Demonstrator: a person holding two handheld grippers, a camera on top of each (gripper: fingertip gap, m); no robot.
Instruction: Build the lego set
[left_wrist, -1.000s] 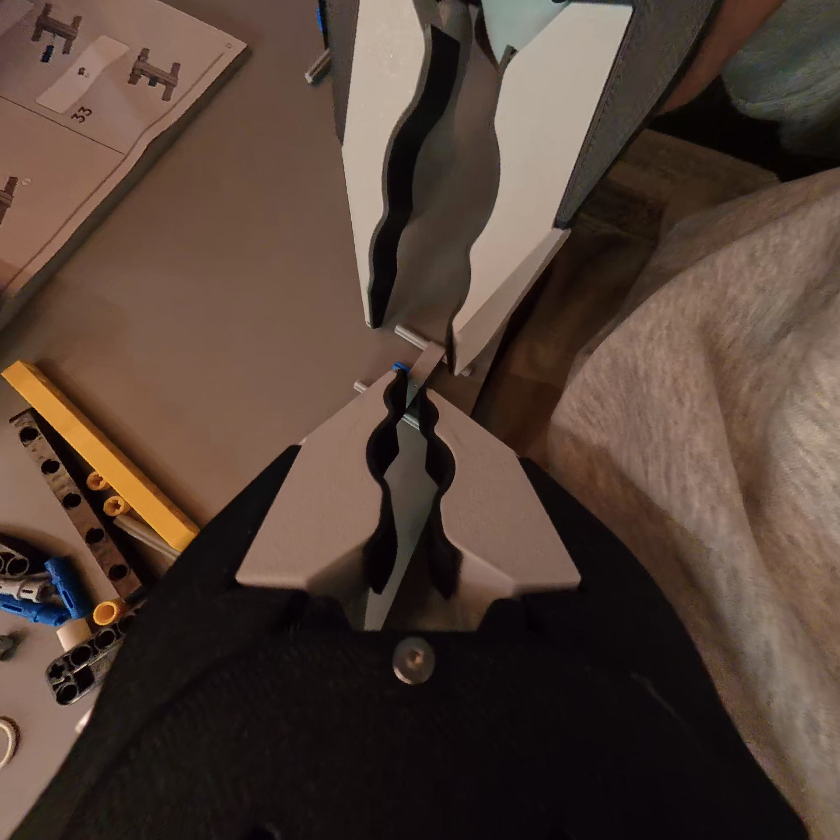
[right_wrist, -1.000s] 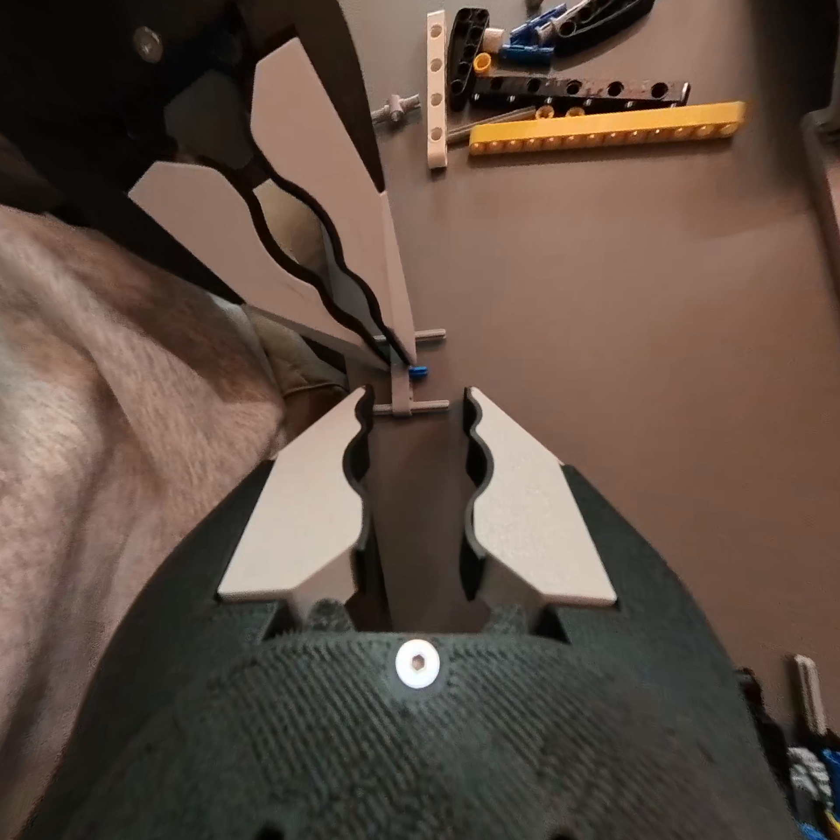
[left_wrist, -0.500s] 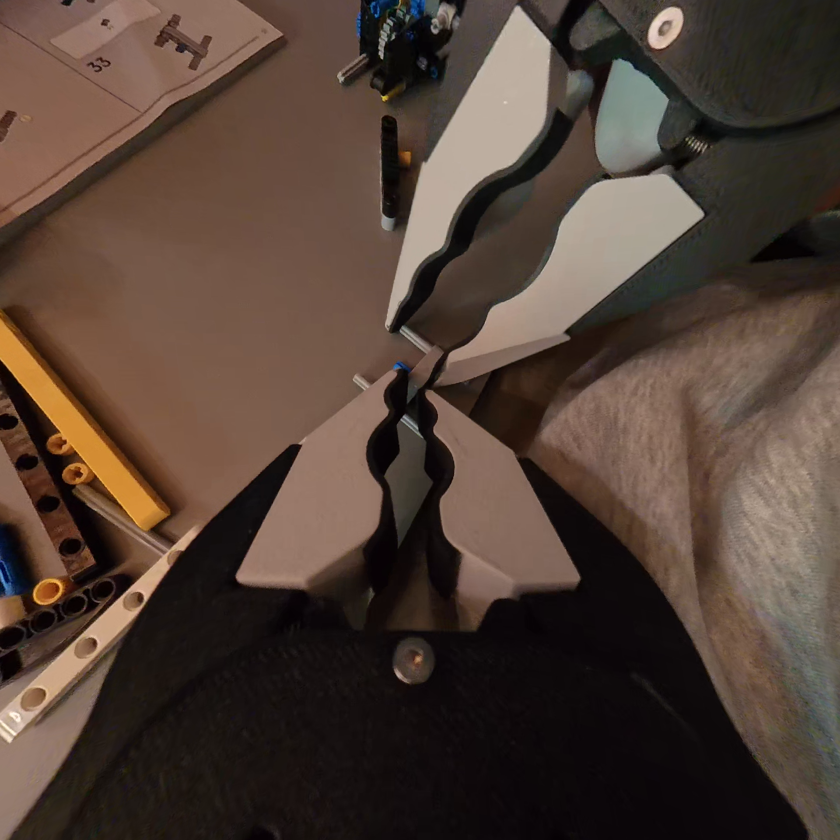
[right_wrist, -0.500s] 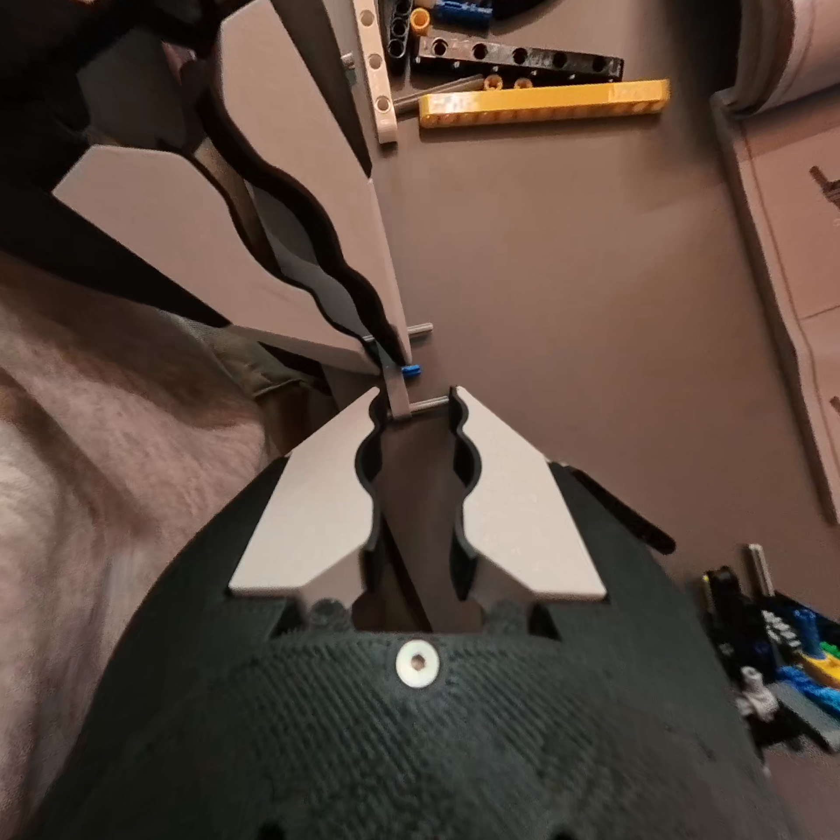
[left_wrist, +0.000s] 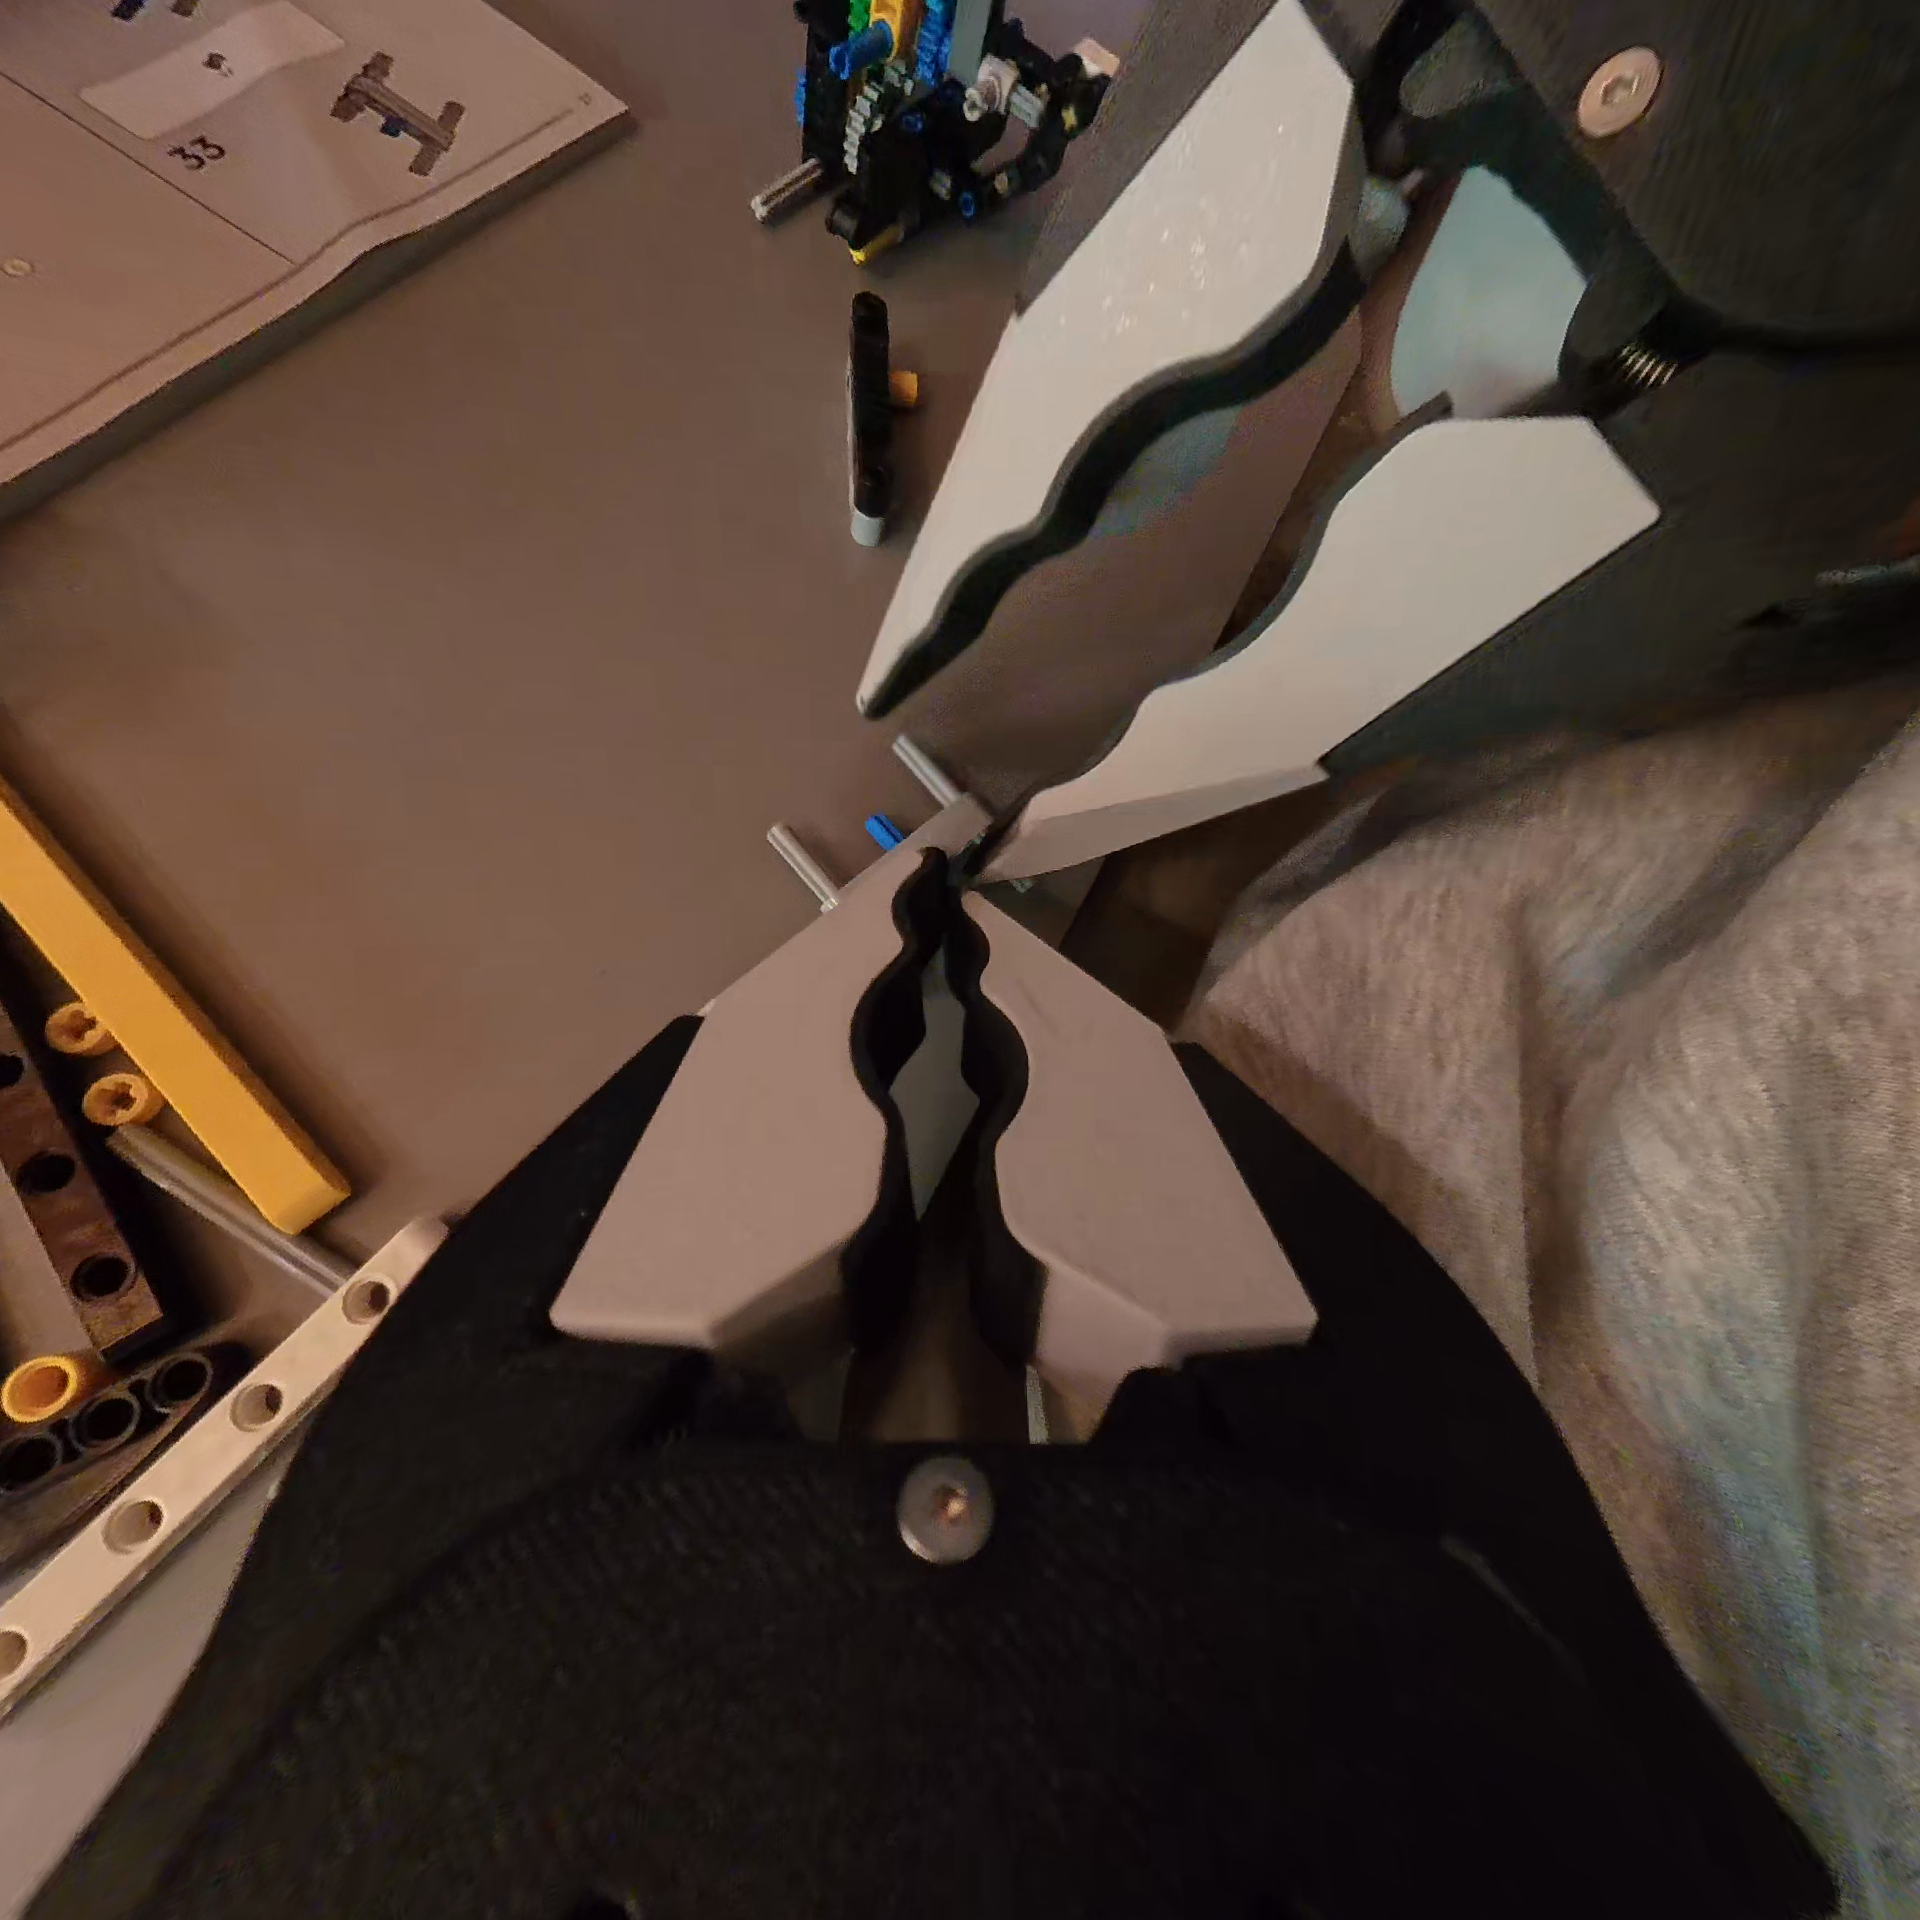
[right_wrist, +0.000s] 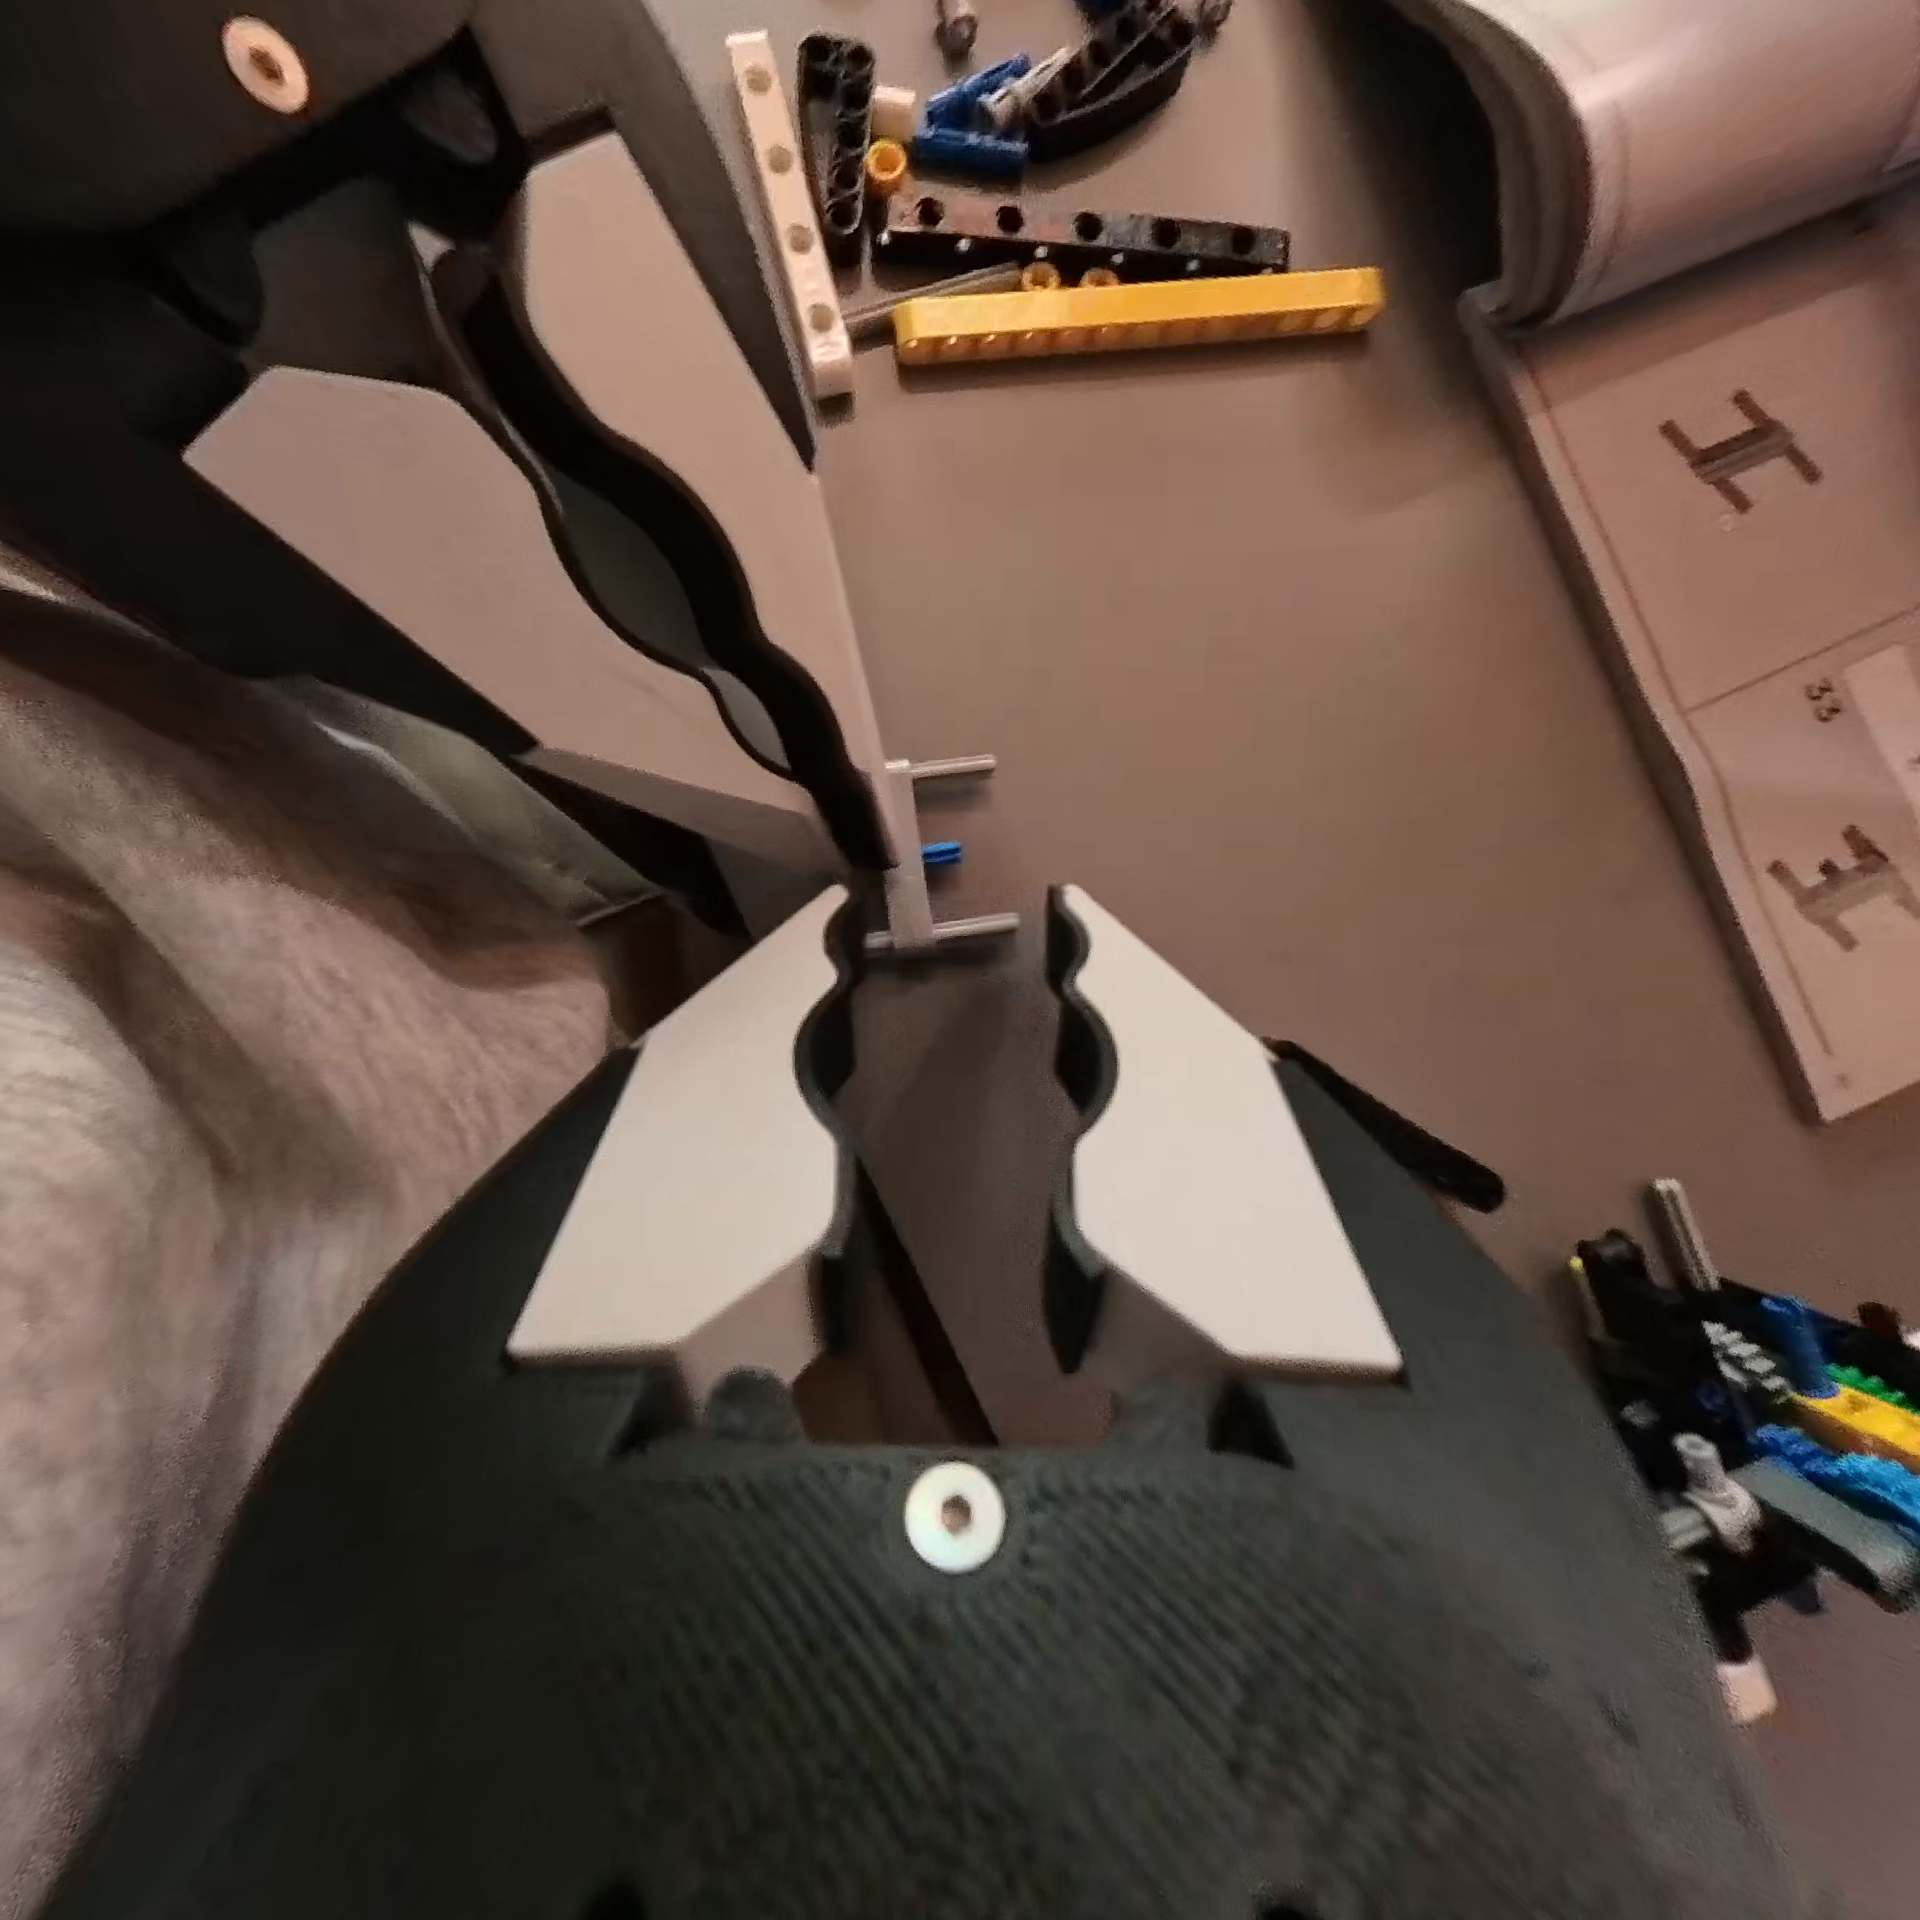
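Jaws of the right gripper (right_wrist: 951, 909) now gape wider than before, while the left gripper (left_wrist: 940, 862) still pinches the grey beam (right_wrist: 906, 852).

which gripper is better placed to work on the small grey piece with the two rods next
Right. The right gripper is open at the grey piece, its lower rod between the fingers. The left gripper is shut holding it.

Both wrist views face each other closely (sharing the table (left_wrist: 540, 582)).

grey table (left_wrist: 540, 582), grey fleece garment (left_wrist: 1621, 1195)
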